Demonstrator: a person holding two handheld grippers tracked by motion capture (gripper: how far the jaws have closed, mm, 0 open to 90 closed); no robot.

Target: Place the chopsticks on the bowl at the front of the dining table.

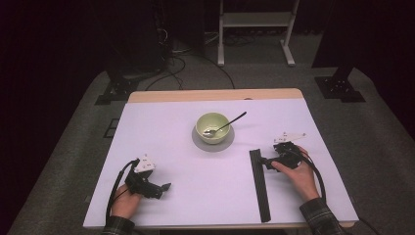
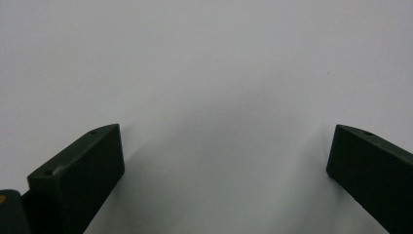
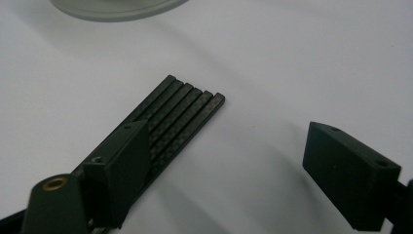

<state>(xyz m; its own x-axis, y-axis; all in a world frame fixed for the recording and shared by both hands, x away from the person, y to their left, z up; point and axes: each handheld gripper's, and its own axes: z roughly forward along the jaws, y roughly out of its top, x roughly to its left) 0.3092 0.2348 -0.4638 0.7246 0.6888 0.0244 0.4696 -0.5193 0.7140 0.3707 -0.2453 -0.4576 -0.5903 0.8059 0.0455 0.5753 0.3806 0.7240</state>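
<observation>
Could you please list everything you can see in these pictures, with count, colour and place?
Round pale green bowl: one, pale green, centre of the table, on a saucer.
Flat grey saucer: one, grey, under the bowl.
Metal spoon: one, silver, in the bowl, handle pointing right and away.
Long ribbed black strip: one, black, flat on the table's right half.
White-topped table: one, white with a wooden far edge.
Pale shelf frame: one, on the floor behind.
Left gripper: one, black, near left, jaws apart.
Right gripper: one, black, by the strip's far end, jaws apart.
</observation>
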